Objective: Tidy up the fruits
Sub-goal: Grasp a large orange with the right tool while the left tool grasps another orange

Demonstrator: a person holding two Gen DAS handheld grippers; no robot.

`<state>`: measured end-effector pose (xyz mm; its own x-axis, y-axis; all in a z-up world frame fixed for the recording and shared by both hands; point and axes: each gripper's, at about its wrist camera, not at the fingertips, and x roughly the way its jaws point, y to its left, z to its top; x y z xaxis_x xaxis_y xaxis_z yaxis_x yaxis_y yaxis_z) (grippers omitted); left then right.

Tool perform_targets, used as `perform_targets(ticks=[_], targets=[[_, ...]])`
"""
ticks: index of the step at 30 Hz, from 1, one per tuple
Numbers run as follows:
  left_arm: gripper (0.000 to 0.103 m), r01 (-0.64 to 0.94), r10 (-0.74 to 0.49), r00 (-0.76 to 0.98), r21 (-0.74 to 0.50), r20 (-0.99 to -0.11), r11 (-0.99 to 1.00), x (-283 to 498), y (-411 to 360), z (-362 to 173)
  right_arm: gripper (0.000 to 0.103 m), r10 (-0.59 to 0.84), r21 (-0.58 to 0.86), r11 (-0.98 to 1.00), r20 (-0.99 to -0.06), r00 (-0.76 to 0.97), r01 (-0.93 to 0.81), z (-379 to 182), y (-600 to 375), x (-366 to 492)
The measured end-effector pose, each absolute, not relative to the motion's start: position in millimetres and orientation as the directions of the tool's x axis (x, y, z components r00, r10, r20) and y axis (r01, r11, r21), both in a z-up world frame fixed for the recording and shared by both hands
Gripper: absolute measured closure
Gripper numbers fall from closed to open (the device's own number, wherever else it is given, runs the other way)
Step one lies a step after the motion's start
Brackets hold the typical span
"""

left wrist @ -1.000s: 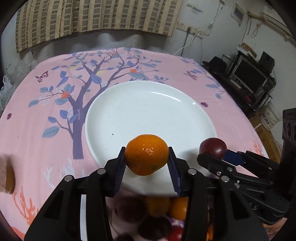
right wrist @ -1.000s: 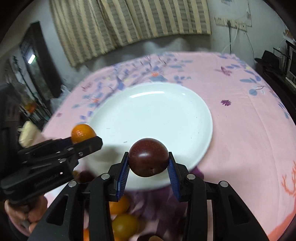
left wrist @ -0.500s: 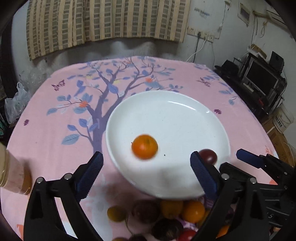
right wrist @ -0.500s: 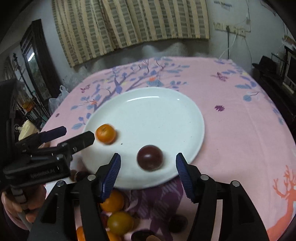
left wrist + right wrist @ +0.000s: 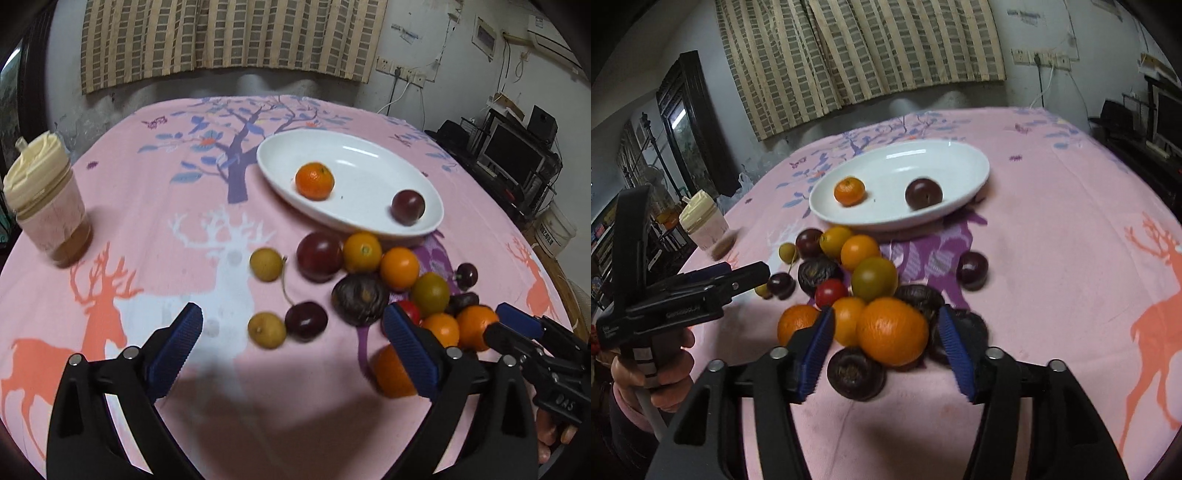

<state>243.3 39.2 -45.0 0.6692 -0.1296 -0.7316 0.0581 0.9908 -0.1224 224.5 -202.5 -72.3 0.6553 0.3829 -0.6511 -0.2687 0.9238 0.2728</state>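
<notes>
A white plate [image 5: 369,158] [image 5: 960,162] holds a mandarin [image 5: 314,181] [image 5: 849,190] and a dark plum [image 5: 407,206] [image 5: 923,193]. A pile of several oranges, plums, cherries and small yellow fruits [image 5: 362,273] [image 5: 864,273] lies on the pink cloth in front of the plate. My left gripper [image 5: 291,343] is open and empty, above the cloth near a cherry [image 5: 306,320]. My right gripper [image 5: 886,350] is open, its jaws on either side of a large orange [image 5: 892,330] without touching it.
A lidded cup [image 5: 46,206] [image 5: 703,223] stands at the table's left. The round table's edge curves close on the right, with shelves and a monitor [image 5: 513,151] beyond. A curtained wall is behind the table.
Both grippers opened and dropped the mandarin and plum onto the plate. Both then pulled back and down toward the fruit pile at the near side.
</notes>
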Motion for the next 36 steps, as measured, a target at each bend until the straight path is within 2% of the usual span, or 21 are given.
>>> perform_targets(ticks=[9,11,15,19,20,24,25,34,36], targets=[[0.006,0.053,-0.112,0.679,-0.103,-0.726,0.993,236.9,42.0,-46.3,0.051,0.356,0.256,0.934,-0.701,0.619,-0.247,-80.2,-192.9,230.0],[0.006,0.056,-0.105,0.684,-0.091,-0.722,0.994,234.9,40.4,-45.0,0.059,0.34,0.238,0.94,-0.709,0.618,-0.245,-81.1,-190.1,230.3],[0.007,0.096,-0.158,0.654,-0.126,-0.74,0.987,236.7,36.6,-47.1,0.06,0.39,0.303,0.921,-0.692,0.608,-0.246,-82.9,-198.3,232.0],[0.007,0.228,-0.272,0.613,-0.164,-0.741,0.96,231.8,18.2,-46.6,0.06,0.53,0.492,0.834,-0.591,0.608,-0.249,-86.4,-221.3,233.6],[0.008,0.259,-0.284,0.612,-0.152,-0.738,0.954,229.2,11.9,-46.2,0.06,0.528,0.497,0.833,-0.579,0.621,-0.246,-85.3,-223.4,232.2],[0.035,0.351,-0.279,0.604,-0.065,-0.747,0.934,221.0,-12.4,-50.9,0.06,0.521,0.478,0.837,-0.55,0.653,-0.266,-77.0,-219.8,226.9],[0.038,0.367,-0.283,0.59,-0.061,-0.756,0.928,221.0,-16.3,-54.1,0.06,0.521,0.475,0.838,-0.55,0.653,-0.268,-76.3,-219.1,226.8],[0.043,0.437,-0.315,0.535,-0.061,-0.784,0.897,221.3,-30.7,-63.3,0.06,0.521,0.491,0.835,-0.557,0.647,-0.25,-78.1,-223.8,229.1],[0.047,0.442,-0.328,0.526,-0.078,-0.785,0.894,222.1,-30.5,-64.2,0.06,0.52,0.49,0.835,-0.557,0.647,-0.25,-78.3,-223.9,228.7]])
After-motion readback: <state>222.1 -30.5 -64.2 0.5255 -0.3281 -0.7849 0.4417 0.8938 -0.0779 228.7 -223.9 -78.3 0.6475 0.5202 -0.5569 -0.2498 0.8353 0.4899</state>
